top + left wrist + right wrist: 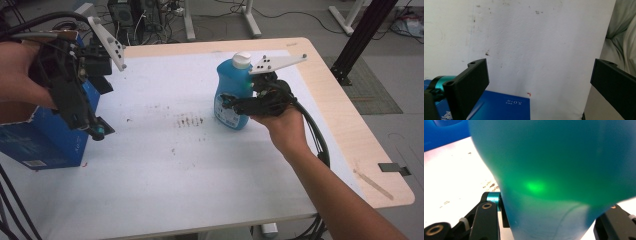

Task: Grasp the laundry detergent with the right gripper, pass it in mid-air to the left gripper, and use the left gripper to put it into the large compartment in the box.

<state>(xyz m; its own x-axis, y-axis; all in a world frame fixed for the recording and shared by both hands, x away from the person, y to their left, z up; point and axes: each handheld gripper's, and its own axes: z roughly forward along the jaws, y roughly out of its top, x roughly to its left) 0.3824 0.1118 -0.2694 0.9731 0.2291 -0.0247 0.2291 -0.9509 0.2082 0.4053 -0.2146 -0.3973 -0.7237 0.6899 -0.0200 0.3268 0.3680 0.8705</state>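
A blue detergent bottle (231, 92) with a white cap (242, 59) stands upright on the white sheet, right of centre. My right gripper (239, 104) comes in from the right and is shut on its lower body. In the right gripper view the bottle (554, 165) bulges between the two jaws, with a green light spot on it. My left gripper (100, 107) hovers at the far left above a blue cardboard box (45, 135), tilted downward. Its jaws stand wide apart and open over the sheet in the left gripper view, left gripper (539, 82), with nothing between them.
The blue box (499, 107) lies at the sheet's left edge. Dark smudges (187, 120) mark the middle of the white sheet (165, 170). The wooden table edge (350, 125) runs along the right. A black frame post (360, 35) and desk legs stand beyond the table.
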